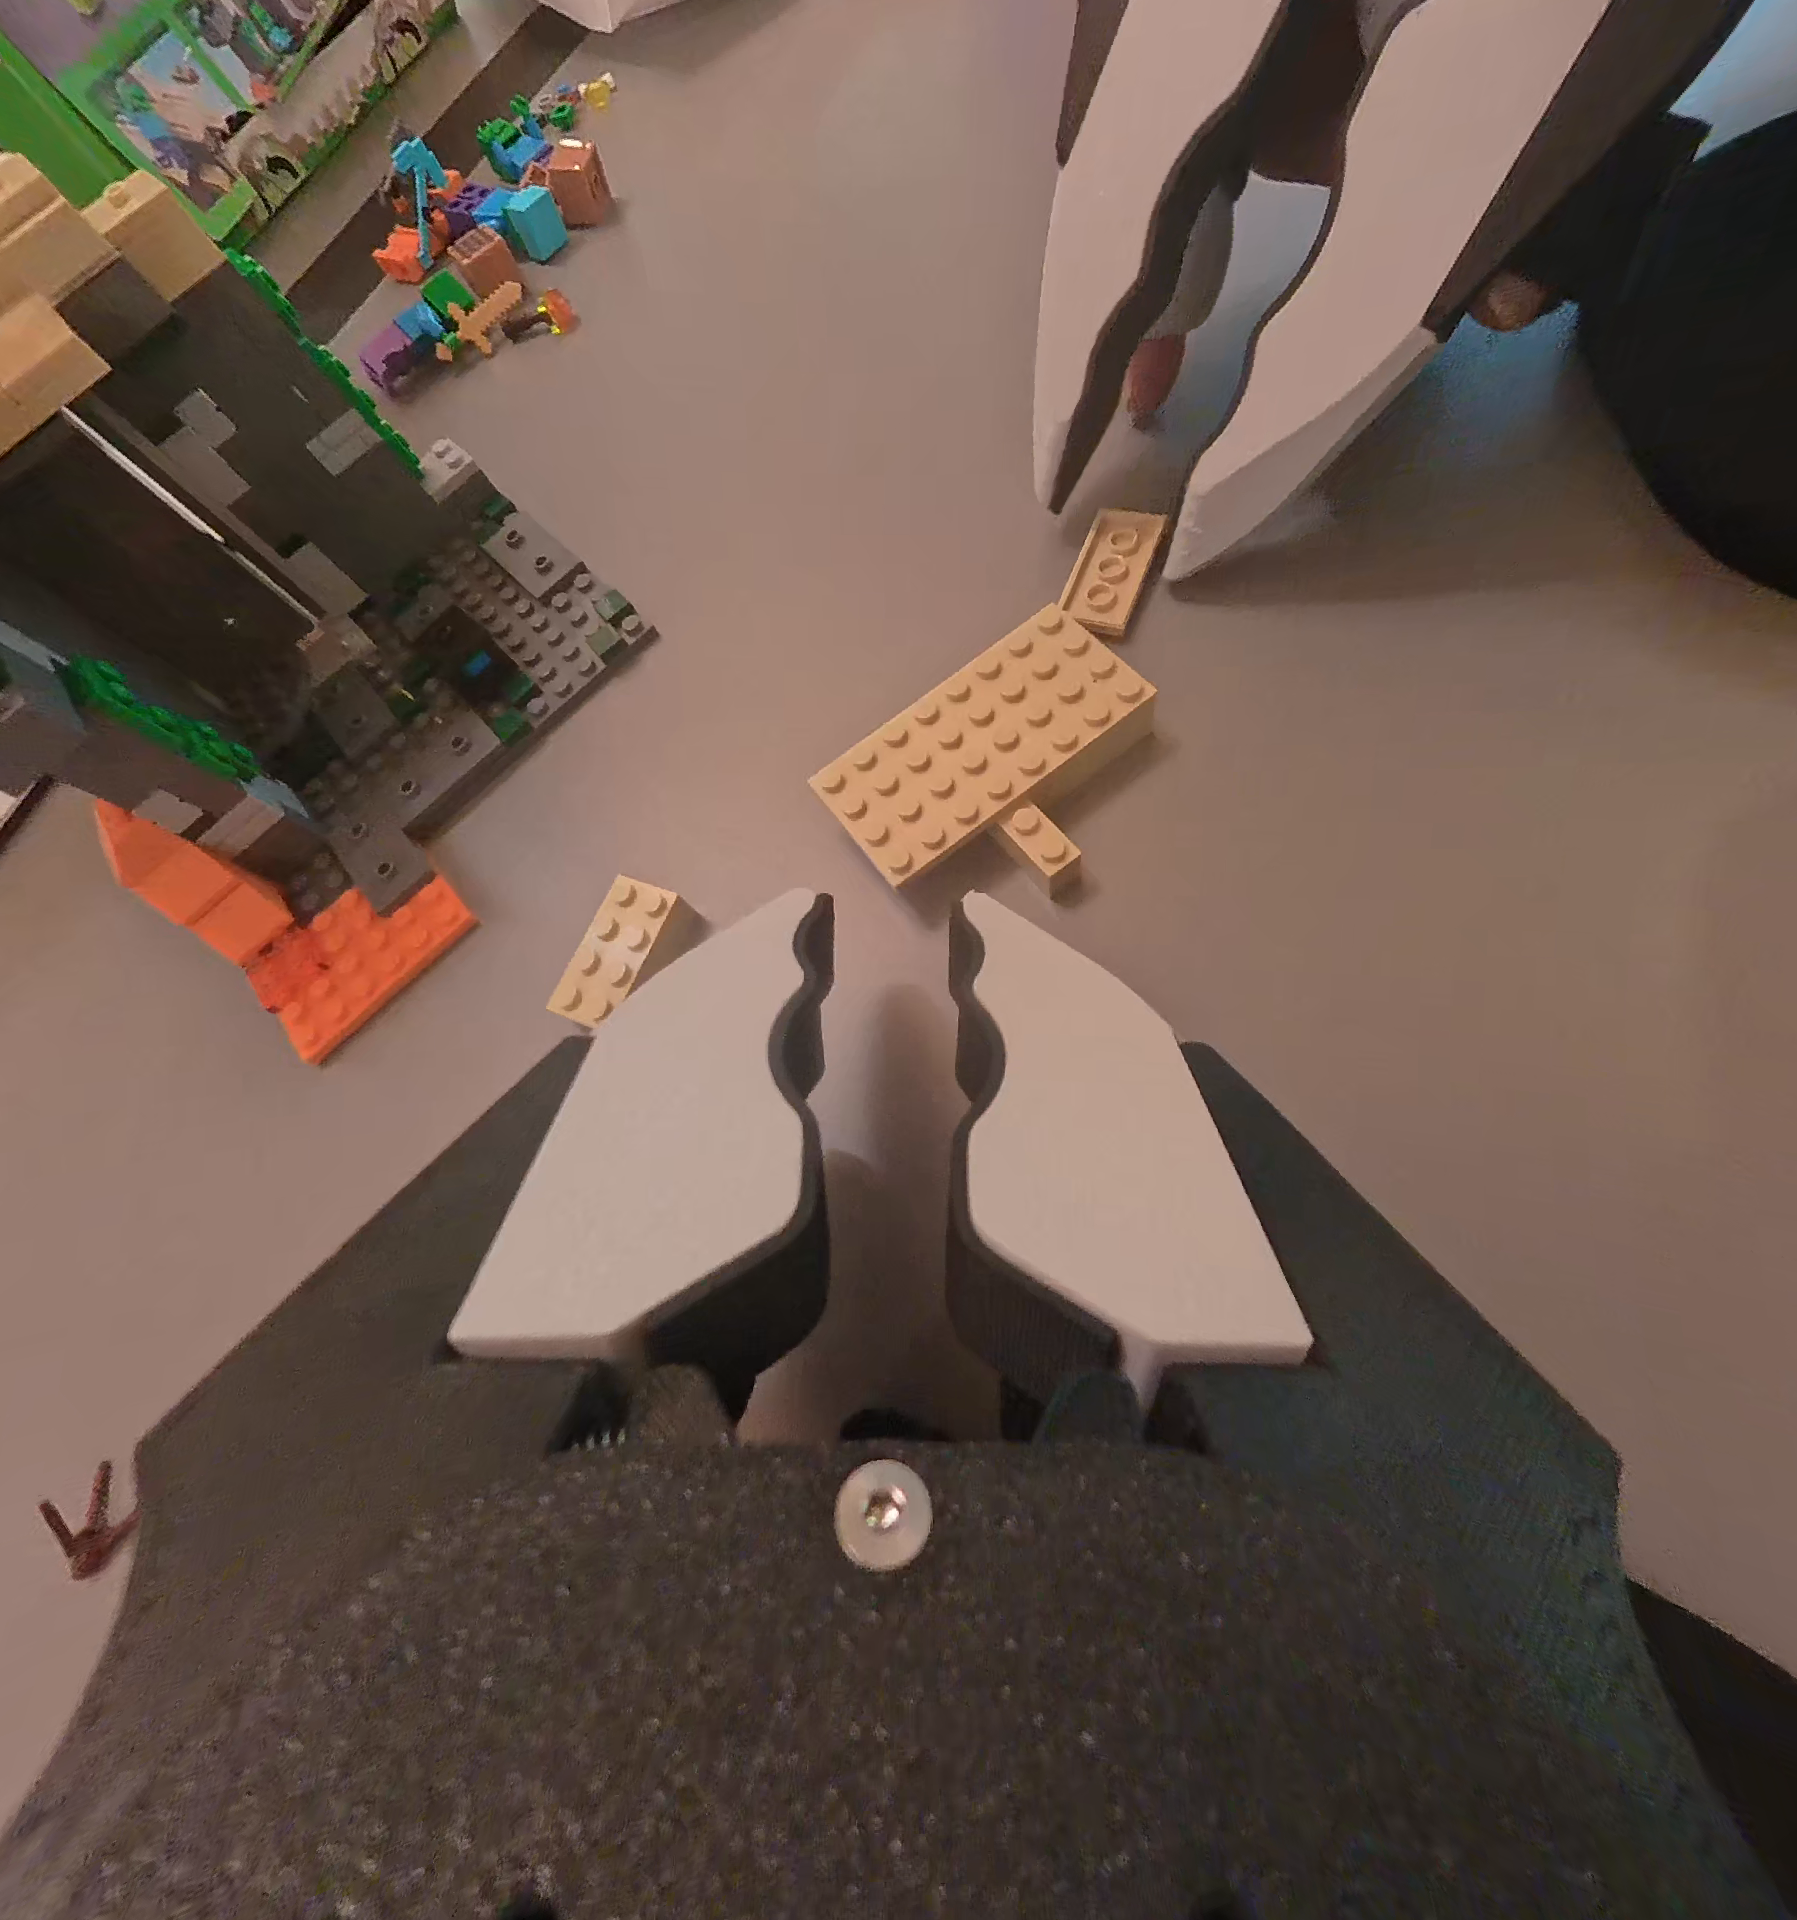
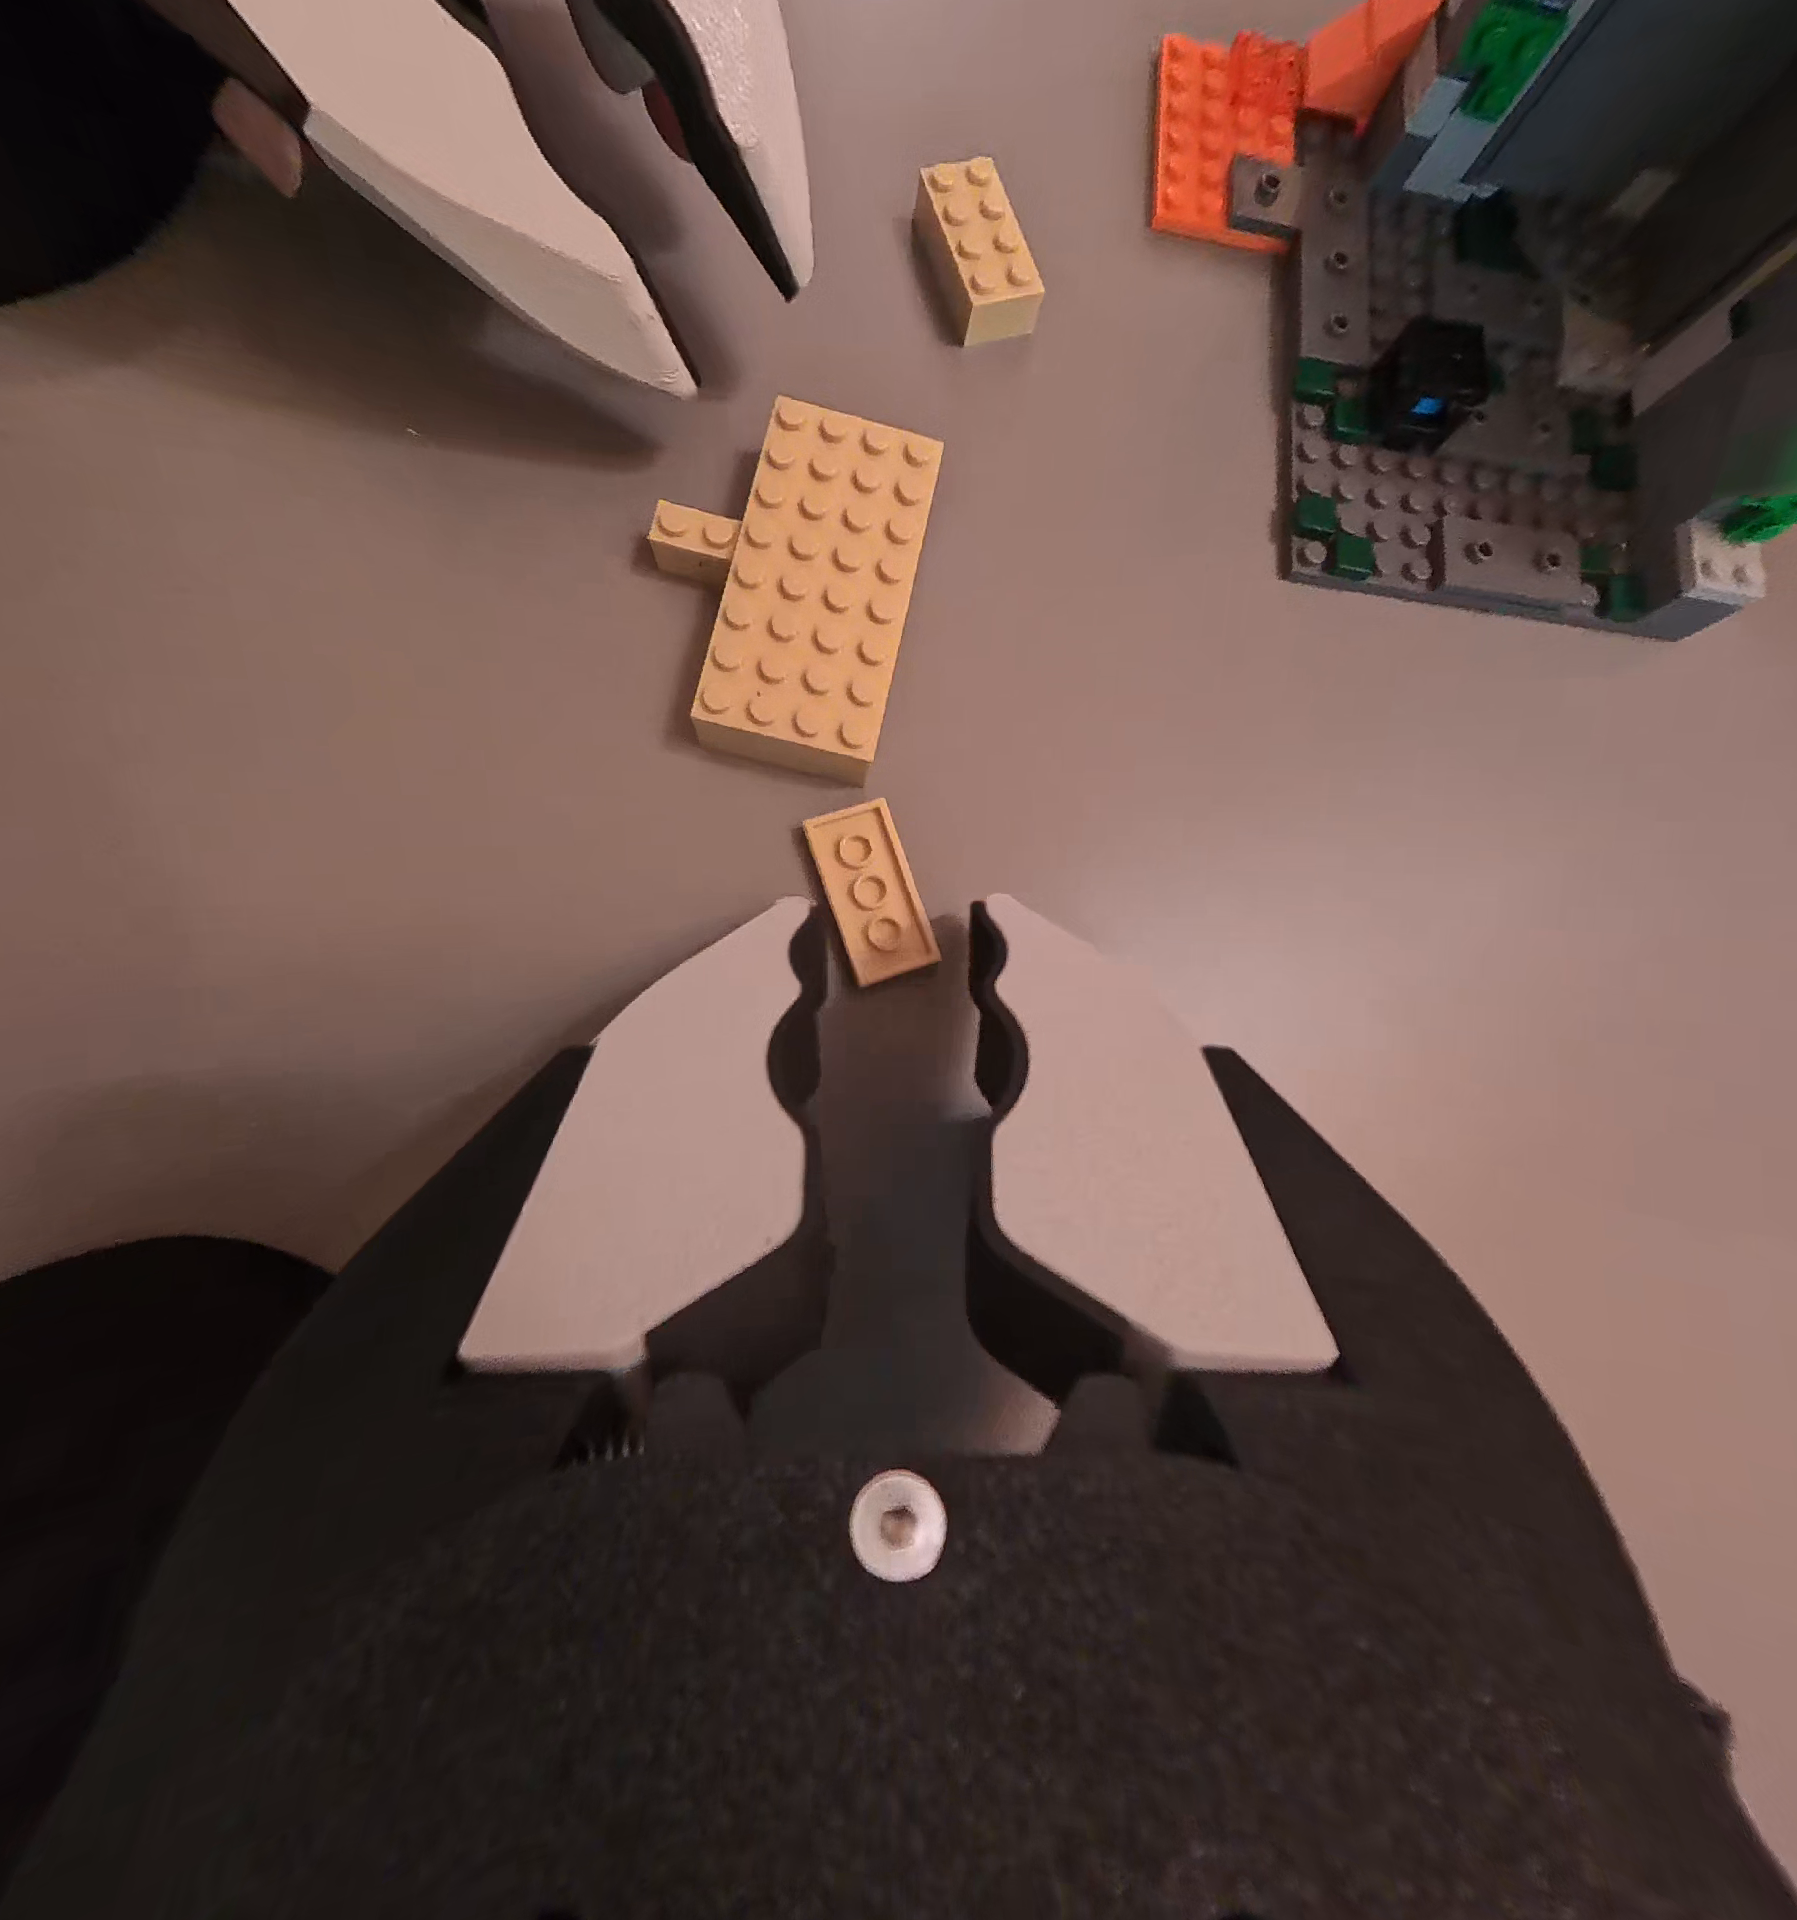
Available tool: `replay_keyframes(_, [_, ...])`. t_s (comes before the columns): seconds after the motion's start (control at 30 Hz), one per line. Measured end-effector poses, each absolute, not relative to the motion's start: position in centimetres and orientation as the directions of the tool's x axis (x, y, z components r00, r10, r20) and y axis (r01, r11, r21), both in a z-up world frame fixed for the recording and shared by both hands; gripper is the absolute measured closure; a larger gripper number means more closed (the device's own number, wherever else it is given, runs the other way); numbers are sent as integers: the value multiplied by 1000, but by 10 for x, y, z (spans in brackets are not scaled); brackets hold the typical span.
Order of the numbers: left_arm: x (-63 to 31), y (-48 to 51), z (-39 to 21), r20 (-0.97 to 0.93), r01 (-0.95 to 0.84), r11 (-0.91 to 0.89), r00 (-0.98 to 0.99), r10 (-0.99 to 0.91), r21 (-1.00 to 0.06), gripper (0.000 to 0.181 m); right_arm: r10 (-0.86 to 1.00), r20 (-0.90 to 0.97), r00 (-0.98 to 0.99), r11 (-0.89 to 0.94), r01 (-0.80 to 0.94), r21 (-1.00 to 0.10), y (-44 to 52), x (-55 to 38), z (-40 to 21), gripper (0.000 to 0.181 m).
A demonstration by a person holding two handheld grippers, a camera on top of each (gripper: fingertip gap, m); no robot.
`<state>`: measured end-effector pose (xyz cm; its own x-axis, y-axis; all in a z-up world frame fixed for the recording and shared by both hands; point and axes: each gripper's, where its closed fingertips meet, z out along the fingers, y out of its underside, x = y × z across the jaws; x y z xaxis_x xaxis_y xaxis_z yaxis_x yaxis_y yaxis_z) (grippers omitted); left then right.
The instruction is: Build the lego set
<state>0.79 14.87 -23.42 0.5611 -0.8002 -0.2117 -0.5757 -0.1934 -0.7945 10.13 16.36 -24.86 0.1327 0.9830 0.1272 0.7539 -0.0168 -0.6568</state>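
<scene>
A: Left tongs (image 1: 892,914)?
B: Jaws apart, empty, above tabletop (image 1: 1393,1039), near big tan plate (image 1: 982,743).
A: Right tongs (image 2: 899,914)?
B: Apart too; upside-down small plate (image 2: 870,891) lies between the tips, left tip about touching. Brick (image 2: 977,249) beyond.

The big plate (image 2: 821,582) lies between the upturned small plate (image 2: 870,891) and the brick (image 2: 977,249)
</scene>
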Motion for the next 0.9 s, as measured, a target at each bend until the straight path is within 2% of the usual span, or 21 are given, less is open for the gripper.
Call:
replay_keyframes(0.1, [11,151,-236,-222,-590,-188,551,-804,-785,161,978,164,130,5,769,-639,164,99,-250,164])
replay_keyframes(0.3, [16,160,-240,-252,-625,-176,534,-807,-761,162,974,180,134,6,786,-618,162,100,-250,166])
replay_keyframes(0.57, [15,170,-241,-287,-640,-169,543,-789,-750,162,965,184,190,-30,770,-637,170,109,-243,180])
replay_keyframes(0.9, [9,167,-229,-244,-562,-173,588,-771,-809,162,981,126,149,-32,761,-648,167,109,-247,147])
